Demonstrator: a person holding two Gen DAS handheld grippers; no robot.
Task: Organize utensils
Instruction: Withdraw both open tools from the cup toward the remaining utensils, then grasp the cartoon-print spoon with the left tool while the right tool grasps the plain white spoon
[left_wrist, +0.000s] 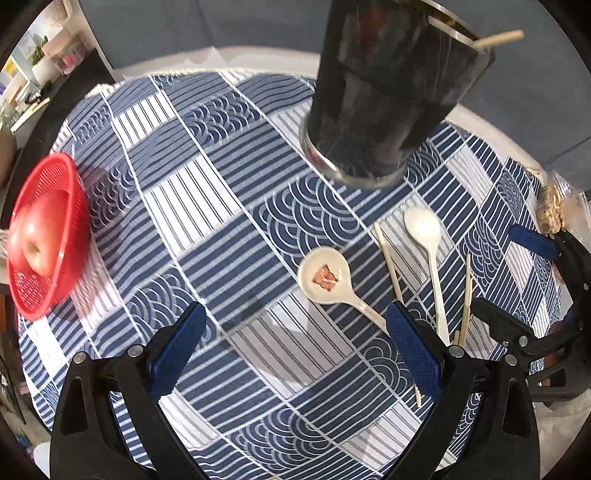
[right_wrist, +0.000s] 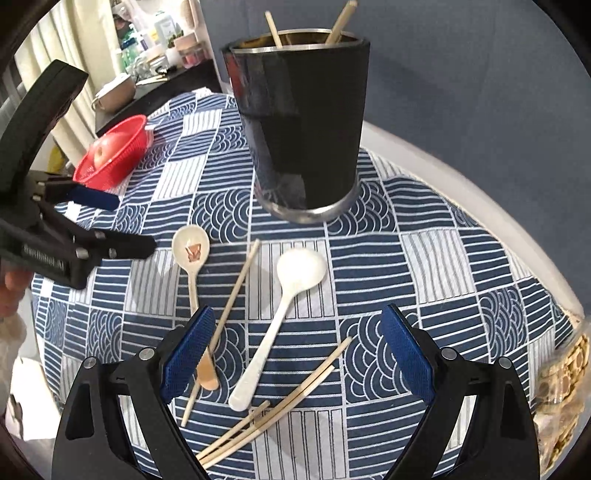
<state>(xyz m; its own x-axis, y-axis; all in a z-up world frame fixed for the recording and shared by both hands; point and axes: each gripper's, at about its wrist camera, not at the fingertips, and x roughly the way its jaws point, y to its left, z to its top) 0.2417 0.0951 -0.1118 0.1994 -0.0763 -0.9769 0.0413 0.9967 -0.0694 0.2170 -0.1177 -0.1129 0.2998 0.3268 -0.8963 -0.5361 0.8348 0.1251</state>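
Note:
A tall black cup (right_wrist: 303, 125) with a steel base stands on the blue patterned tablecloth (right_wrist: 369, 258) and holds two chopsticks (right_wrist: 341, 20); it also shows in the left wrist view (left_wrist: 384, 92). In front of it lie a white plastic spoon (right_wrist: 284, 310), a cream ceramic spoon with a red mark in its bowl (right_wrist: 191, 251), one chopstick (right_wrist: 231, 306) and several more chopsticks (right_wrist: 280, 410). My right gripper (right_wrist: 295, 354) is open above the white spoon's handle. My left gripper (left_wrist: 295, 354) is open and empty, left of the ceramic spoon (left_wrist: 325, 275).
A red basket (left_wrist: 44, 236) with an apple (left_wrist: 35, 240) sits at the table's left edge. A clear jar of snacks (right_wrist: 561, 376) stands at the right edge. A shelf with bottles and a pot is behind the table on the left.

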